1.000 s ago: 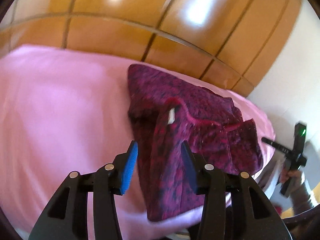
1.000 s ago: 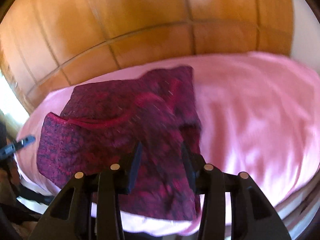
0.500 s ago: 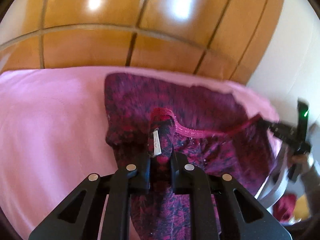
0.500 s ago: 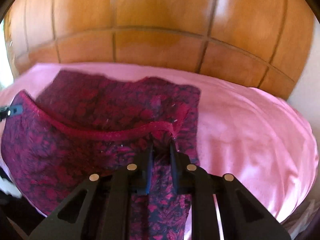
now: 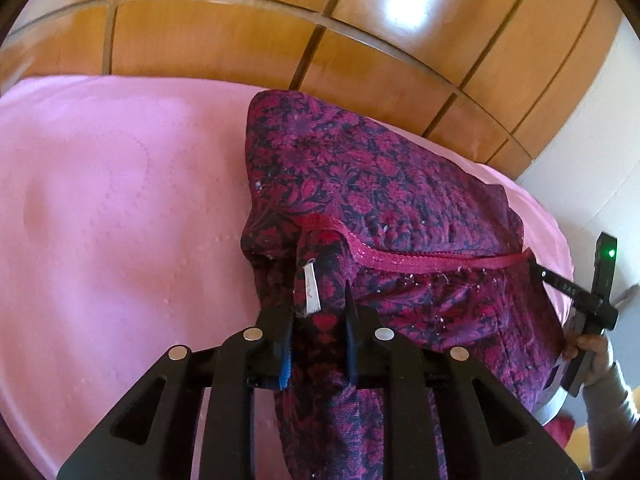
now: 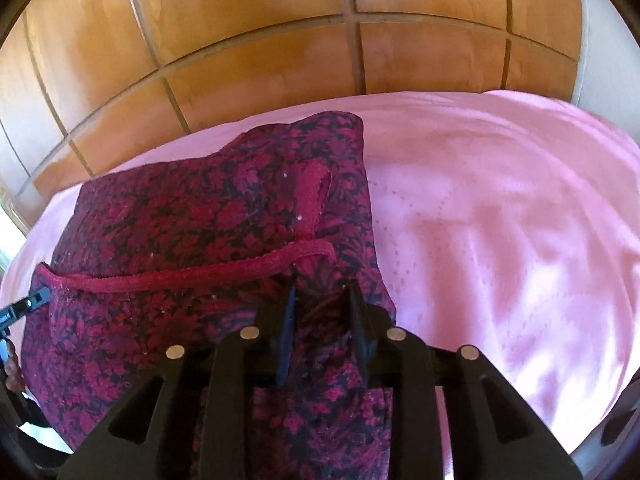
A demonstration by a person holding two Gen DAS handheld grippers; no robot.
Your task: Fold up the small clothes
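The floral garment [image 5: 372, 184] is spread at one side of the pink sheet [image 5: 120, 208], reaching its near edge; a wide stretch of sheet is left bare beside it. The red-trimmed waistband edge [image 6: 192, 276] is pinched at both ends, with the left gripper [image 5: 318, 316] and right gripper [image 6: 322, 312] each clamped tight on bunched fabric.

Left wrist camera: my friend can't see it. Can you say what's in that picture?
The left gripper pinches a fold of a dark red flowery garment, beside its white label. The garment lies on a pink sheet, with wooden panels behind.
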